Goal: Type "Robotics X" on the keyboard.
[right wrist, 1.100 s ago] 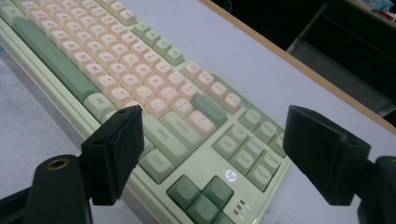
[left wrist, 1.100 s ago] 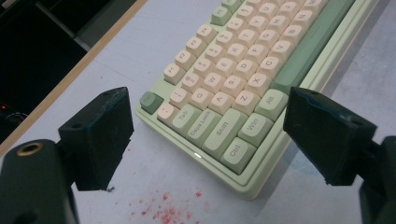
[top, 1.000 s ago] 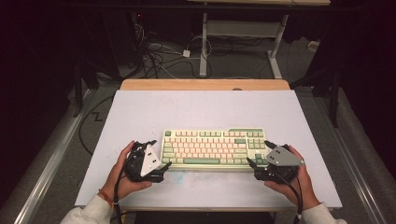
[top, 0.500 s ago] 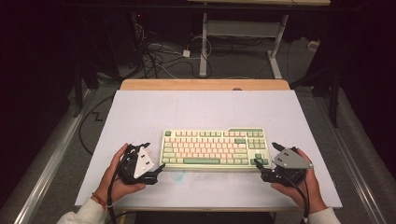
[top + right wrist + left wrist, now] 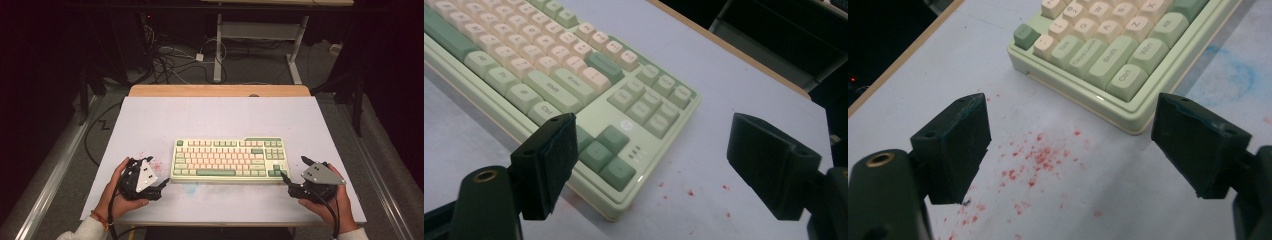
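Observation:
A pale green keyboard with cream and green keys lies flat in the middle of the white table top. My left gripper is off its left end, held low by a hand, jaws open and empty. In the left gripper view the left gripper frames the keyboard's near left corner, a short gap away. My right gripper is just off the right end, also open and empty. In the right gripper view the right gripper straddles the keyboard's near right corner by the arrow keys.
Red specks and a blue smudge mark the table sheet near the keyboard's left end. A wooden strip edges the table's far side. Beyond it, cables and a desk frame stand on the floor.
Both grippers have drawn back toward the table's near edge and slightly outward from the keyboard's ends. The keyboard has stayed put.

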{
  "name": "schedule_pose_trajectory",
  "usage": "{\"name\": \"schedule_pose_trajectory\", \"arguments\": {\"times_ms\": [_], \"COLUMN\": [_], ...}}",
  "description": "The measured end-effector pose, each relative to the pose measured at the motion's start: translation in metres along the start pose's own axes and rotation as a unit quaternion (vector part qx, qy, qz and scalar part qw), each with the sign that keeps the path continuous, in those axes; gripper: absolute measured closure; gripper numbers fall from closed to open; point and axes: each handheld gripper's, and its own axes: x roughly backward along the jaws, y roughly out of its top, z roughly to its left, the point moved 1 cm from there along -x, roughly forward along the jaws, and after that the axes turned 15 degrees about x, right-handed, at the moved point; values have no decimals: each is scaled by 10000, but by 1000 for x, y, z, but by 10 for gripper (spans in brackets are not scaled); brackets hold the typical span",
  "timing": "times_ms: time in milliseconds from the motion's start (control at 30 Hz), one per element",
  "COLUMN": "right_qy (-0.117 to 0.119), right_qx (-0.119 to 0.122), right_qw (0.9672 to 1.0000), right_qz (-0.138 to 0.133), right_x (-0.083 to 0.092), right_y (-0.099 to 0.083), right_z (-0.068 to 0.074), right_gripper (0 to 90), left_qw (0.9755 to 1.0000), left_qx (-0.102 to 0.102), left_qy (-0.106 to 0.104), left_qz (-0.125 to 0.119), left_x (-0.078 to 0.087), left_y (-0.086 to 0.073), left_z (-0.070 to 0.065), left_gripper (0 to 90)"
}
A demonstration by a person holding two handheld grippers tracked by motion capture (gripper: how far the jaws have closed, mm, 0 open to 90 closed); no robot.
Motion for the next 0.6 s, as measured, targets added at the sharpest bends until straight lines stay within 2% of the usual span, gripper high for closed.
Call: {"name": "schedule_pose_trajectory", "arguments": {"times_ms": [233,367,433,533,600], "right_qy": [-88,-154,-284,-259,-325], "right_qx": [-148,-342,-309,-421,-445], "right_qw": [9997,9991,9988,9981,9977], "right_qz": [146,179,266,363,393], "right_x": [1,2,1,0,0], "right_y": [-11,-18,-21,-27,-32], "right_z": [-3,-6,-7,-7,-6], "right_gripper": [185,165,165,164,165], "left_qw": [9998,9997,9996,9993,9991], "left_qx": [44,67,116,198,191], "left_qy": [60,92,69,81,85], "left_qz": [171,227,258,299,356], "left_x": [2,3,4,4,2], "left_y": [-10,-15,-18,-23,-26], "left_z": [7,10,13,15,16], "left_gripper": [151,151,151,151,151]}}
